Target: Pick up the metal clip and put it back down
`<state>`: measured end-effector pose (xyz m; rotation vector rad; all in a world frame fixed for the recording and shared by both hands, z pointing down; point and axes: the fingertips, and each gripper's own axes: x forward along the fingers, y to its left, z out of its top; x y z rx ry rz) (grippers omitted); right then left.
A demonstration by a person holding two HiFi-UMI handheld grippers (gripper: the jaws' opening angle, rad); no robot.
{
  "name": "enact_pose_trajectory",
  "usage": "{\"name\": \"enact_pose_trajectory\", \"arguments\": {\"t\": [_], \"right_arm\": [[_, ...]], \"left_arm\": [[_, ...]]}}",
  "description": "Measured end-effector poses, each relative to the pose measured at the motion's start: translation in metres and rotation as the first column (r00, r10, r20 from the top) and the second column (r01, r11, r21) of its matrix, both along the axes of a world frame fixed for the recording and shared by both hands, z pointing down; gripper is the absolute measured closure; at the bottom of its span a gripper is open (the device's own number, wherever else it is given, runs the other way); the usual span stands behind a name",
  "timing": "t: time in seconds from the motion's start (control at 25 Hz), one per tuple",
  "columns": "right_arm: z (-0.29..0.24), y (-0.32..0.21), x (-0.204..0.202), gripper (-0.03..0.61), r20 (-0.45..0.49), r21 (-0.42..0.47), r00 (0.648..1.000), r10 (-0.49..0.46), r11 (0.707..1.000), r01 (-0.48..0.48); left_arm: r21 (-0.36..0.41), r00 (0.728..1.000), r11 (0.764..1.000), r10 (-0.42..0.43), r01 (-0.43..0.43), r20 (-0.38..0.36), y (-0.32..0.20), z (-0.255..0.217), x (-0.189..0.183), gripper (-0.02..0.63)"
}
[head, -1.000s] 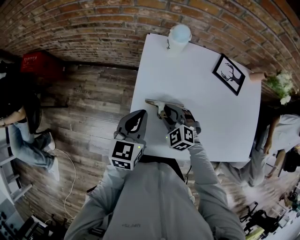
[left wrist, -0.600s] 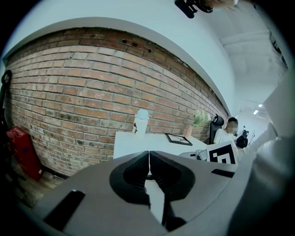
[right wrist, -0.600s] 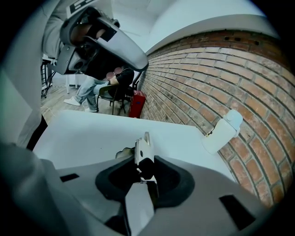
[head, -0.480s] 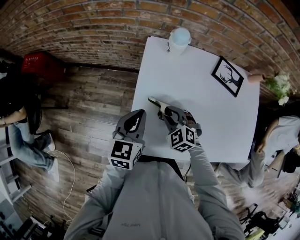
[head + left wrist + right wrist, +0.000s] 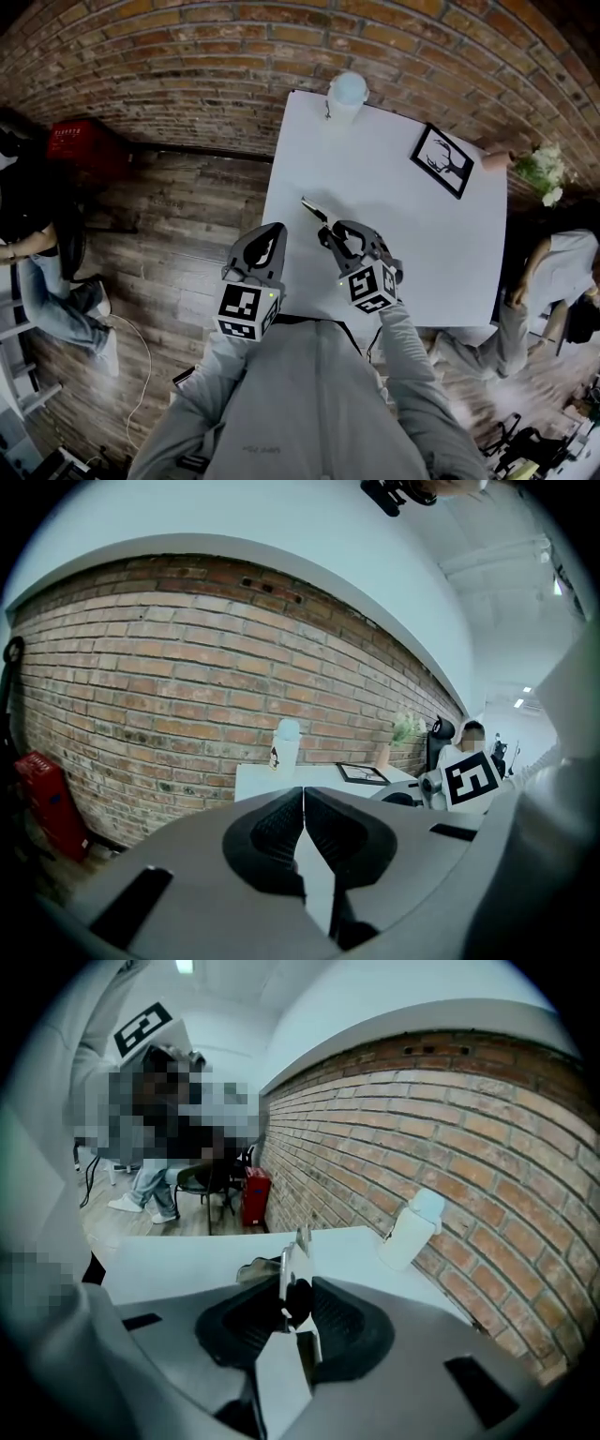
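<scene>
The right grey gripper (image 5: pixel 333 234) has just been closing onto the thin shiny metal clip (image 5: pixel 314 210), which pokes toward 11 o'clock. Such a small bite could let it swivel and drop. The left grey gripper (image 5: pixel 303 803) is clenched and empty.

Probably an office-like studio: brick wall (image 5: pixel 187 56), plank floor (image 5: pixel 178 234), white table (image 5: pixel 403 234), seated person (image 5: pixel 52 300).

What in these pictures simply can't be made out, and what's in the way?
Head view: the metal clip's near end, covered by the right gripper, whose jaws have just been closing on it.
Head view: the white bottle's label, too small to read.
Right gripper view: a seated person, mostly under mosaic.
Head view: part of the table's near edge, behind the operator's sleeve.
</scene>
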<state>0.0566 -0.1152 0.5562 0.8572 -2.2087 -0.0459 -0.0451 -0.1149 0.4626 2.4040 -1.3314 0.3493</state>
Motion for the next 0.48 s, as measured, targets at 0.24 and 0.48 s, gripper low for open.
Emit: {"name": "enact_pose_trajectory", "arguments": {"t": [0.24, 0.48], "right_arm": [[-0.037, 0.002, 0.012, 0.474, 0.098, 0.025, 0.992, 0.076, 0.997, -0.079], [-0.076, 0.006, 0.024, 0.474, 0.231, 0.029, 0.961, 0.152, 0.986, -0.163]], "left_arm": [[0.039, 1.0, 0.999, 0.002, -0.002, -0.006, 0.004, -0.021, 0.001, 0.586], [0.098, 1.0, 0.995, 0.012, -0.011, -0.008, 0.004, -0.046, 0.004, 0.586]]}}
